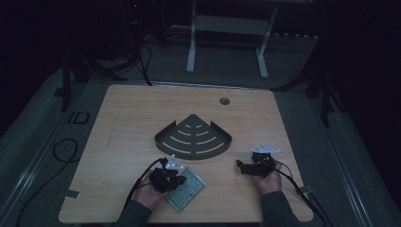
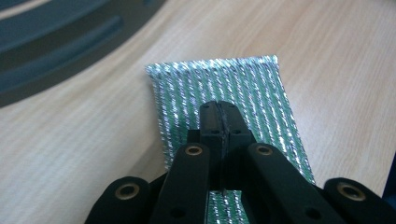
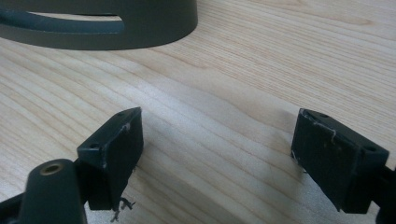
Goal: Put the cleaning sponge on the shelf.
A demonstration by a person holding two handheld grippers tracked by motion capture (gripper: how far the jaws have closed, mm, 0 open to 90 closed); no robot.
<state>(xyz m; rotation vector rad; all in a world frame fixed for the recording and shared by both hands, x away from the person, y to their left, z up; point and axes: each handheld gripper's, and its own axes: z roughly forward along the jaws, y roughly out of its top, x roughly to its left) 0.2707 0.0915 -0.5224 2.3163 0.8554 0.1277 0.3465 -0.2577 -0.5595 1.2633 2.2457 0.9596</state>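
Looking from the near edge of the surface (image 1: 123,123), we see two sleeved forearms come in from the bottom of the high view, each hand wrapped around a set of tongs. The left tongs (image 1: 171,176) sit low at the left, over the near corner of a green board (image 1: 188,189) that lies flat on the wood, tilted on a diagonal. In the left gripper view the left tongs (image 2: 219,108) have their jaws pressed together, with no gap between the tips, and the board (image 2: 224,86) with its shiny silver striping spreads out beneath and beyond them. We cannot tell whether the jaws pinch the board's edge or merely rest closed above it.

The right tongs (image 1: 249,166) are held at the right, well apart from the board, a grey plate on top and a cable trailing back toward the near right edge. In the right gripper view the right tongs (image 3: 217,154) stand wide open, bare wood between the two black pads, nothing held.

Farther on, near the middle of the surface, lies a dark fan-shaped rack (image 1: 194,137) with curved slots, its rounded rim toward us. Its edge shows at the top left of both gripper views (image 2: 56,42) (image 3: 116,25). Beyond it a round hole (image 1: 224,100) sits near the far edge, and past the surface a white frame (image 1: 227,28) stands on the dim floor.
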